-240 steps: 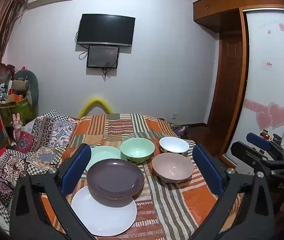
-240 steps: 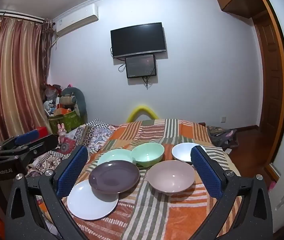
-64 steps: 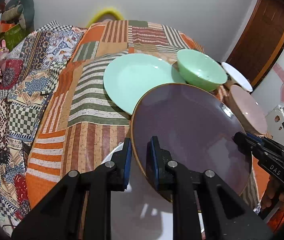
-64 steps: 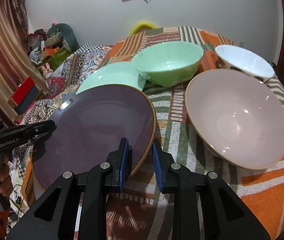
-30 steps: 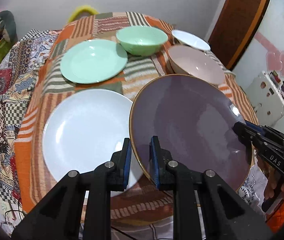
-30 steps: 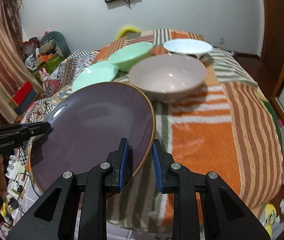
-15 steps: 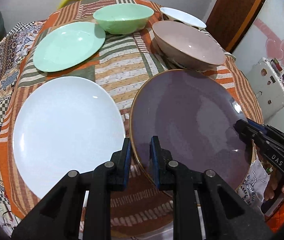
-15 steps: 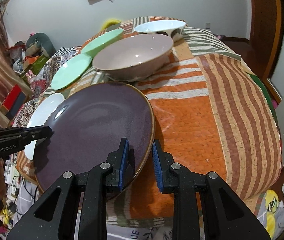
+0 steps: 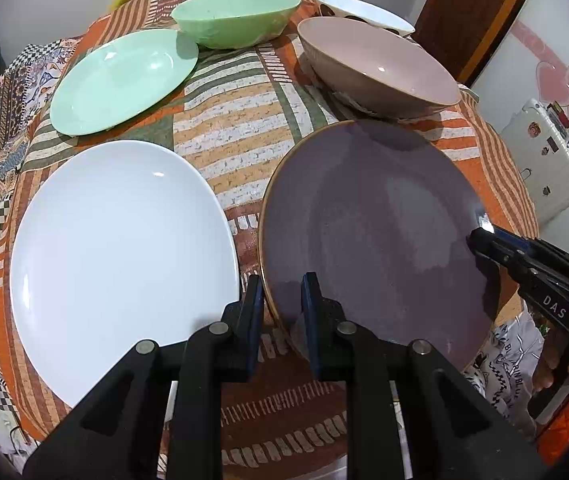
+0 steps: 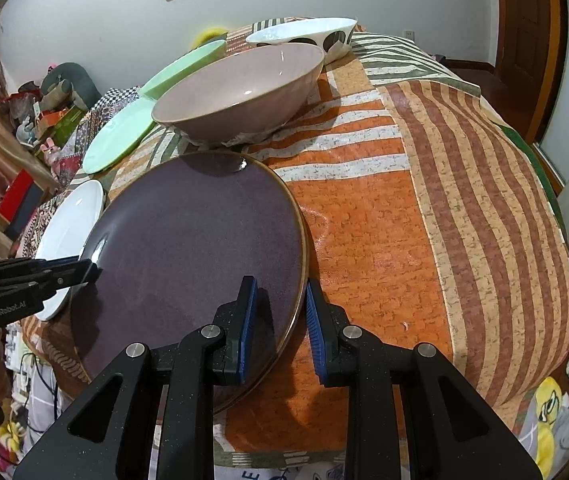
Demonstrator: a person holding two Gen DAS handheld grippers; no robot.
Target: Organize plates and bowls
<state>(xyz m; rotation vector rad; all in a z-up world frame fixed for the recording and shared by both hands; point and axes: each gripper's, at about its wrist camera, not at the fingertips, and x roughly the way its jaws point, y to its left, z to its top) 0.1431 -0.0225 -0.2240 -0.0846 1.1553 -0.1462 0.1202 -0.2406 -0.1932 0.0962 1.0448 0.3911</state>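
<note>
Left gripper [image 9: 282, 294] and right gripper [image 10: 280, 312] both clamp purple plate [image 9: 372, 232] at opposite rims, centre frame; two-sided hold keeps it level beside white plate [image 9: 120, 252], likely for set-down.

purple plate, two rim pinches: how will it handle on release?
Purple plate looks rigid glazed ceramic, probably heavy. Left gripper and right gripper pinch opposite rims; the glossy glaze may slip. On the soft striped blanket it should settle flat without rolling.

Held plate [image 9: 372, 224] lies right of another plate [image 9: 120, 248], before a bowl [image 9: 380, 64], on the bedspread [image 10: 424, 208]
</note>
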